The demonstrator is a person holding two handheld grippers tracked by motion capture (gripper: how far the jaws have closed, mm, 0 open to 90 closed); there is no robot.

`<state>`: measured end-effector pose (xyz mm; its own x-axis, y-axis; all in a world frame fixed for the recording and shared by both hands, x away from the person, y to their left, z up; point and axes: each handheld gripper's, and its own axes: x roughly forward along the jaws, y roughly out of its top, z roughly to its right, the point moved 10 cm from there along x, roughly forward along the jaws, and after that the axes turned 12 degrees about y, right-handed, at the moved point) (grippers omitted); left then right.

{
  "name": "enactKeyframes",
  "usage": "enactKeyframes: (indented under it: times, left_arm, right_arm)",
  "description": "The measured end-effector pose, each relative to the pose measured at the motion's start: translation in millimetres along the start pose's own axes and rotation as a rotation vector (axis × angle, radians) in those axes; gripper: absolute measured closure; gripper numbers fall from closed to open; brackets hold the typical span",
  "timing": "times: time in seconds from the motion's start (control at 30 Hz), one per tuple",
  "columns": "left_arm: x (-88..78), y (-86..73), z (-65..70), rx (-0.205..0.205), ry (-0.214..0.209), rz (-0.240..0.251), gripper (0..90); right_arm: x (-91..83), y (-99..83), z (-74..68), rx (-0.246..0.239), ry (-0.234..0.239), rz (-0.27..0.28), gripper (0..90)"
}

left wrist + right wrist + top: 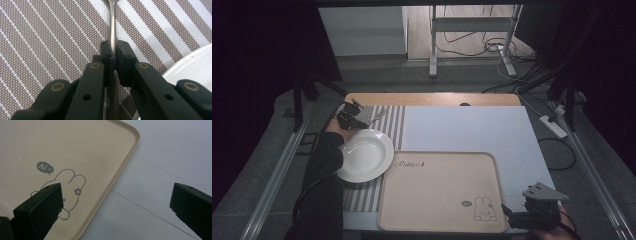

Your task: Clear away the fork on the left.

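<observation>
A metal fork [377, 118] lies on the striped placemat [396, 122] just beyond the white plate [364, 155]. My left gripper [362, 121] is at the far left of the table, shut on the fork's handle. In the left gripper view the slim handle [113, 25] runs up between the closed jaws of my left gripper [114, 47], and the plate's rim [190, 67] shows at the right. My right gripper [508, 212] rests near the front right corner of the beige tray [437, 190]. Its jaws stand open over the tray's edge [117, 202], holding nothing.
The beige tray [62, 150] carries a rabbit drawing [67, 192] in its near right corner. A pale blue mat [462, 127] covers the right of the table. Past the table's far edge are a metal stand [432, 45] and cables on the floor.
</observation>
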<state>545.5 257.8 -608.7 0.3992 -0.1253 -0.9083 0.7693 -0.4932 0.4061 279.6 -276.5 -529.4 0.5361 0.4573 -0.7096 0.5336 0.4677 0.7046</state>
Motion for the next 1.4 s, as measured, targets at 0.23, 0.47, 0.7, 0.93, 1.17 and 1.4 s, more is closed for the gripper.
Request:
enactKeyframes:
  times: [0.23, 0.47, 0.7, 0.93, 1.17, 1.4]
  left_arm:
    - [-18.5, -4.3, -18.2, -0.001, 0.047, 0.004, 83.8]
    - [-41.7, -9.1, -24.2, -0.024, 0.025, 0.023, 83.7]
    - [-54.4, -11.7, -9.2, -0.031, -0.025, 0.045, 83.7]
    - [-55.0, -18.0, 16.6, -0.021, -0.07, 0.065, 83.7]
    - [-58.0, -25.3, 39.2, -0.015, -0.094, 0.087, 83.7]
    - [-68.0, -37.5, 60.2, -0.013, -0.111, 0.095, 83.7]
  right_arm:
    - [0.3, 0.0, 0.1, 0.001, 0.0, 0.001, 0.0]
    - [0.4, -0.2, 0.1, 0.002, -0.001, -0.004, 0.0]
    - [0.4, 0.0, 0.7, 0.005, -0.005, 0.0, 0.0]
    - [-0.3, 0.2, 1.5, 0.012, -0.011, 0.005, 0.0]
    - [-0.6, 0.2, 2.3, 0.018, -0.013, 0.005, 0.0]
    - [-1.2, 0.3, 3.8, 0.03, -0.017, 0.011, 0.0]
